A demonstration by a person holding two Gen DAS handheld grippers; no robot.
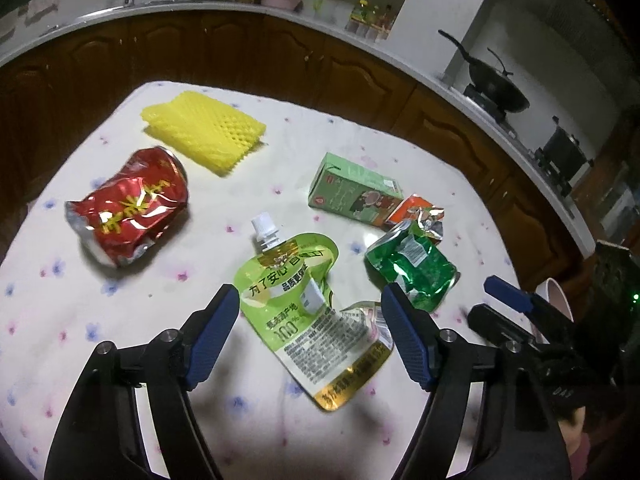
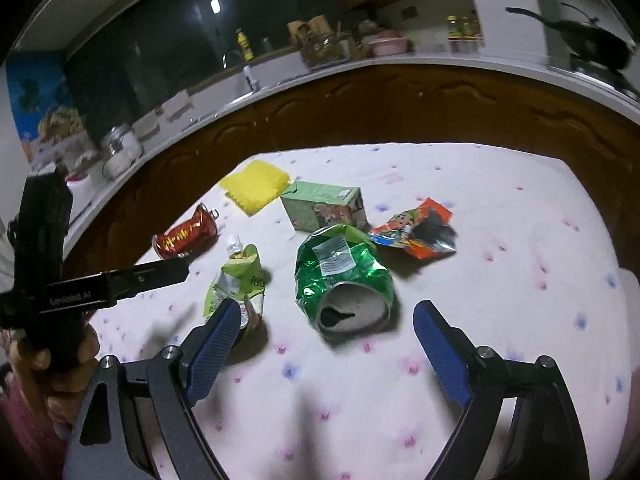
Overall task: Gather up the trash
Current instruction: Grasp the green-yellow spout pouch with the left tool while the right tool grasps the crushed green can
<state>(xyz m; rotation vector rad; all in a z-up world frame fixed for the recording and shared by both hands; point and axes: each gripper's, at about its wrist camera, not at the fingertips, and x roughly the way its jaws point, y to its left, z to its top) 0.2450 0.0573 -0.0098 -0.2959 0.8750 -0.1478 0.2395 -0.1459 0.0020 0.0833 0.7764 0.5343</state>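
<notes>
The left gripper [image 1: 310, 312] has its jaws spread wide and holds nothing, though the green spouted pouch [image 1: 308, 312] lies flat between them at lower centre of the left wrist view; its long axis runs from the white cap at upper left to the gold base at lower right, slanting across the gap, so a slight roll would likely square the grip. The right gripper [image 2: 326, 322] is also wide open and empty; the crushed green can [image 2: 344, 276] sits just ahead of its jaws at mid-frame, mouth facing the camera. Each hand is nearest its own piece. Further out on the flowered counter [image 1: 80, 340] lie the crushed red can [image 1: 128, 208], yellow foam net [image 1: 204, 132], green carton [image 1: 352, 188] and orange wrapper [image 2: 416, 228]; open cloth to the lower left, the counter edge close at right.
</notes>
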